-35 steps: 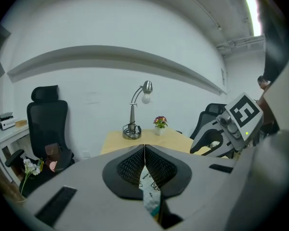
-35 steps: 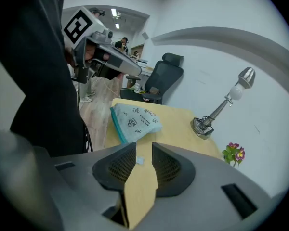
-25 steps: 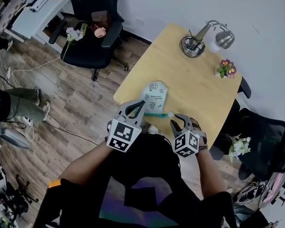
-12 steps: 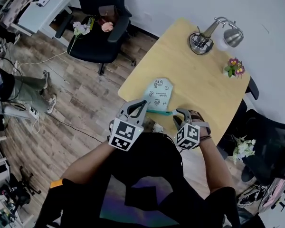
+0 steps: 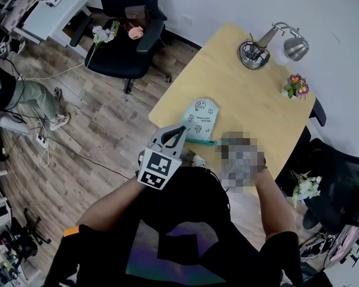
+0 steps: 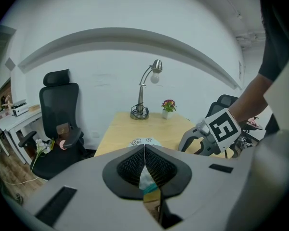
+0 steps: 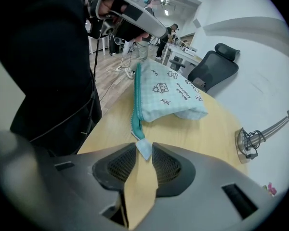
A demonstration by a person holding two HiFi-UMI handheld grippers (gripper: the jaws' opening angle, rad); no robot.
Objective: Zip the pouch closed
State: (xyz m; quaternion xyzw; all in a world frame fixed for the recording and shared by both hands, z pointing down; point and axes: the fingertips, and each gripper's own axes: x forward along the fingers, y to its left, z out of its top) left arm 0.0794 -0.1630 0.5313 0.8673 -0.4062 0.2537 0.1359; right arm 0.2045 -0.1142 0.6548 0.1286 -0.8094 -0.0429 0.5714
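A pale blue checked pouch [image 5: 198,117] with small drawings lies near the front edge of the wooden table [image 5: 245,100]. Its teal zipper [image 7: 136,100] runs along the side nearest me. My left gripper [image 5: 182,130] is shut on the pouch's left corner, and a bit of the fabric [image 6: 145,179] shows behind the closed tips. My right gripper [image 7: 144,146] points steeply down at the zipper's other end. Its jaws have just been closing and stand open, with the pale blue end tab [image 7: 144,148] between them. In the head view a mosaic patch covers this gripper.
A desk lamp [image 5: 257,49] and a small flower pot [image 5: 294,85] stand at the table's far side. Black office chairs stand beyond the table's left [image 5: 122,40] and at its right [image 5: 332,178]. A person [image 5: 24,100] stands on the wooden floor at left.
My right gripper has sunk a little toward the zipper's right end. The left gripper stays at the pouch's left corner. The pouch has not moved.
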